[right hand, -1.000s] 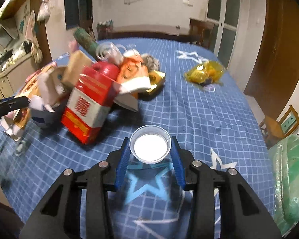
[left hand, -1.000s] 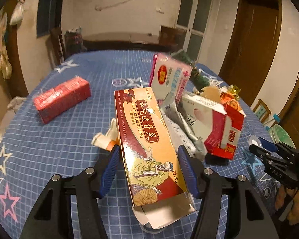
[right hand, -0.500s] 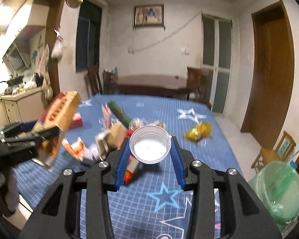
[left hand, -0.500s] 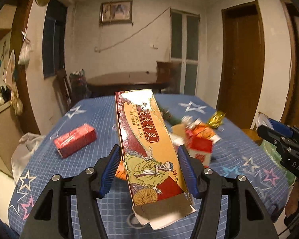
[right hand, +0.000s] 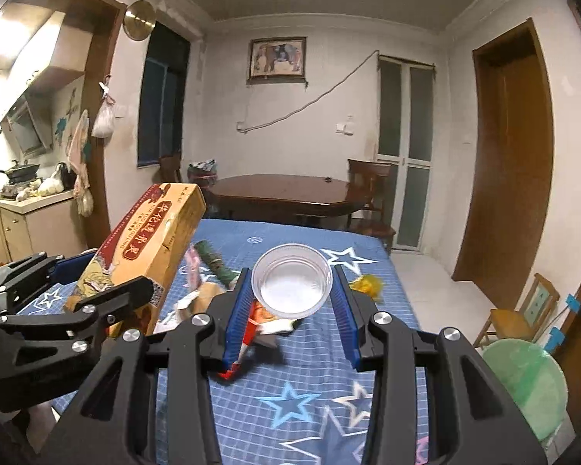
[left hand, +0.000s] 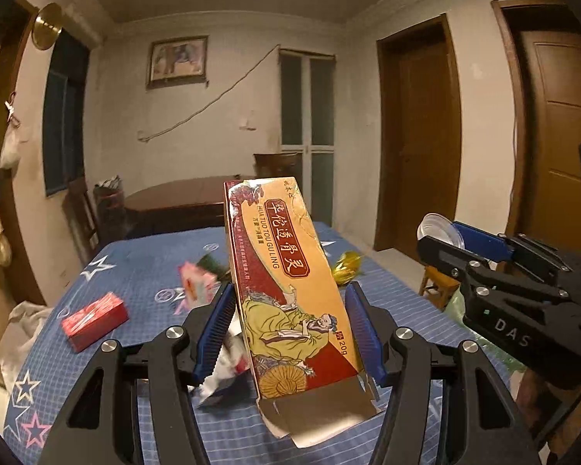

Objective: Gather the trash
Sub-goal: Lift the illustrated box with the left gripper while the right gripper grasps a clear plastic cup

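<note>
My left gripper [left hand: 290,333] is shut on a long orange and red cardboard box [left hand: 290,283], held up above the blue table [left hand: 143,267] with its open flap toward me. The same box [right hand: 143,248] shows at the left of the right wrist view. My right gripper [right hand: 292,306] is shut on a small clear plastic cup [right hand: 292,281], also lifted off the table; that cup [left hand: 439,228] appears at the right of the left wrist view. A heap of wrappers and cartons [right hand: 213,290] lies on the table below, partly hidden by both grippers.
A red pack [left hand: 95,319] lies on the table's left side and a yellow wrapper [right hand: 366,285] on its right. A bin lined with a green bag [right hand: 526,383] stands on the floor at the right, beside a small chair [right hand: 523,310]. A wooden table [right hand: 282,190] stands behind.
Both grippers have risen from the table with their loads, and both views have tilted up to the room. The heap of trash has dropped low in both views.
</note>
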`<action>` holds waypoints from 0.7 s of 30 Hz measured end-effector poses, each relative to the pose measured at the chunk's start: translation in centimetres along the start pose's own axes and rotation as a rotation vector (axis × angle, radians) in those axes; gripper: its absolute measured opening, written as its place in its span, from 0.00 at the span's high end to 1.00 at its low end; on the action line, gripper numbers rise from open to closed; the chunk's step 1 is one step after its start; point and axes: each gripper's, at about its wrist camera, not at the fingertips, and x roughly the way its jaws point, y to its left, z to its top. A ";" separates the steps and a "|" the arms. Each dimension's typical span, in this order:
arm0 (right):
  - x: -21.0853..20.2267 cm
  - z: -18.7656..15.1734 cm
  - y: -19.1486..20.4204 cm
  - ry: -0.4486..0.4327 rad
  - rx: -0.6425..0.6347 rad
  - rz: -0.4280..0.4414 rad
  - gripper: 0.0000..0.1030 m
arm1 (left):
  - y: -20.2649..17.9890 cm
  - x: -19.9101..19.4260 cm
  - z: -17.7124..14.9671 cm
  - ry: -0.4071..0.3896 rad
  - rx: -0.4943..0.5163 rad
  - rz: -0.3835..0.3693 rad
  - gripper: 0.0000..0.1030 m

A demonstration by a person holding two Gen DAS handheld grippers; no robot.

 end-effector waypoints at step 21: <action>-3.0 -1.0 -14.4 0.067 0.087 -0.295 0.63 | -18.4 7.4 5.2 0.012 0.107 -0.274 0.42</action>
